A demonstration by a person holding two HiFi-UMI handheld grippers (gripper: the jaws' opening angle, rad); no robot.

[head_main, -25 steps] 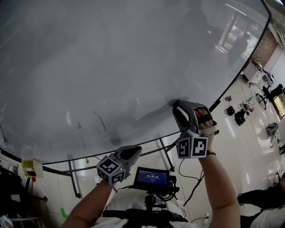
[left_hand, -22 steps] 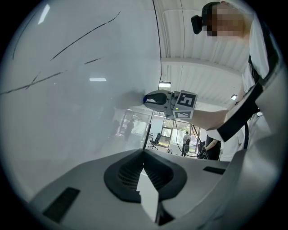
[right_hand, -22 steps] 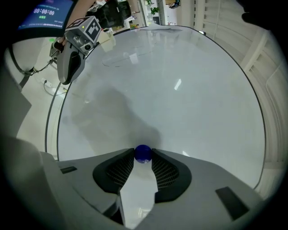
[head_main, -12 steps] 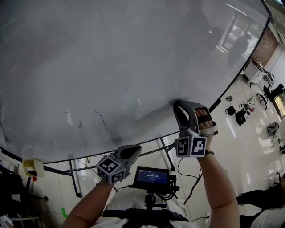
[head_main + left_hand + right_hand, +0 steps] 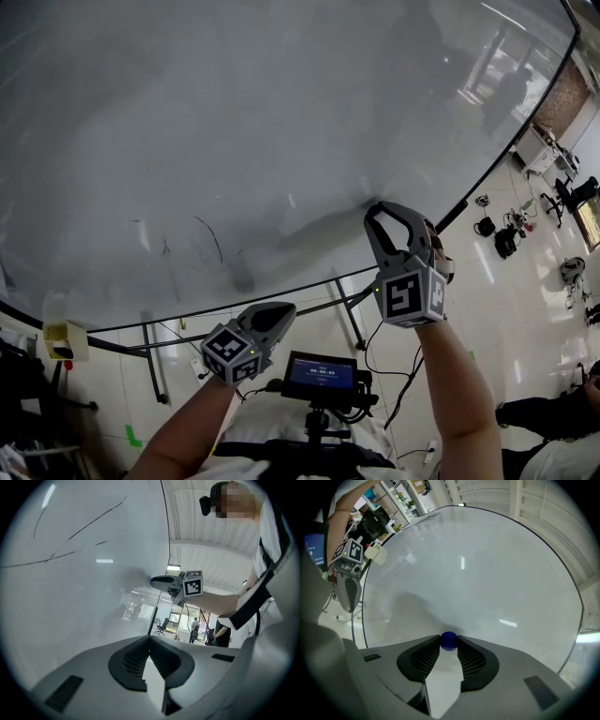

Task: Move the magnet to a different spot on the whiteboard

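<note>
Right gripper (image 5: pixel 449 637) clamped on blue magnet (image 5: pixel 449 642) at whiteboard (image 5: pixel 487 573), left gripper (image 5: pixel 149 638) closed and empty

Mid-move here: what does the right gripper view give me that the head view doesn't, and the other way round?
Only the right gripper view: the blue magnet, pinched between the jaw tips of the right gripper and sitting against the whiteboard.

Only the head view: the floor, the board's stand legs and a small screen below. There the magnet is hidden behind the right gripper.

Both: the whiteboard, and the left gripper, shut on nothing, low beside the board.
</note>
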